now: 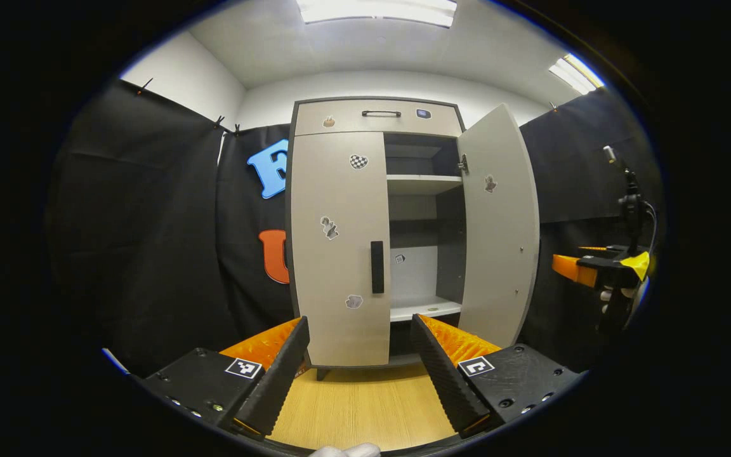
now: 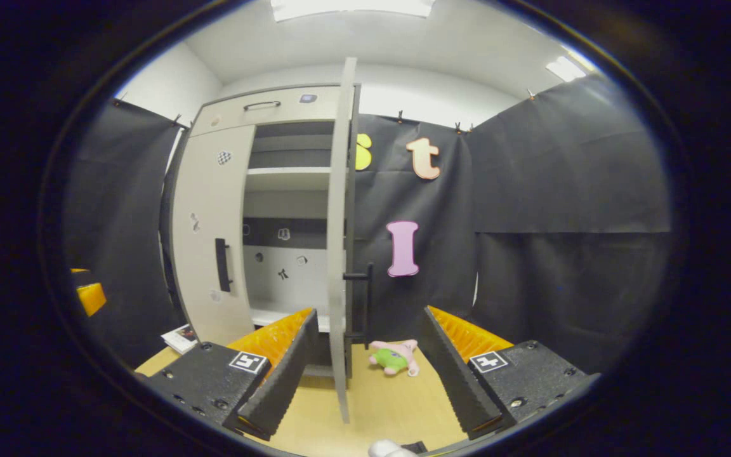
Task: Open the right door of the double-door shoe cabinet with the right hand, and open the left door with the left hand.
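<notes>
Right door (image 1: 499, 228) swung wide, both grippers' jaws released, left gripper (image 1: 359, 362) lining up on the left door's handle (image 1: 377, 266).

Recording booth: black cloth walls (image 2: 562, 190), ceiling panel lights (image 1: 375, 9).

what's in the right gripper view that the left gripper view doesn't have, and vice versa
Right gripper view: a plush toy on the floor, the right door's handle and booklets beside the cabinet.

Left gripper view: the inner face of the right door and the right tool at the far edge.

Both: the shoe cabinet, its left door shut, the right door open, bare shelves, and an open tool in front.
</notes>
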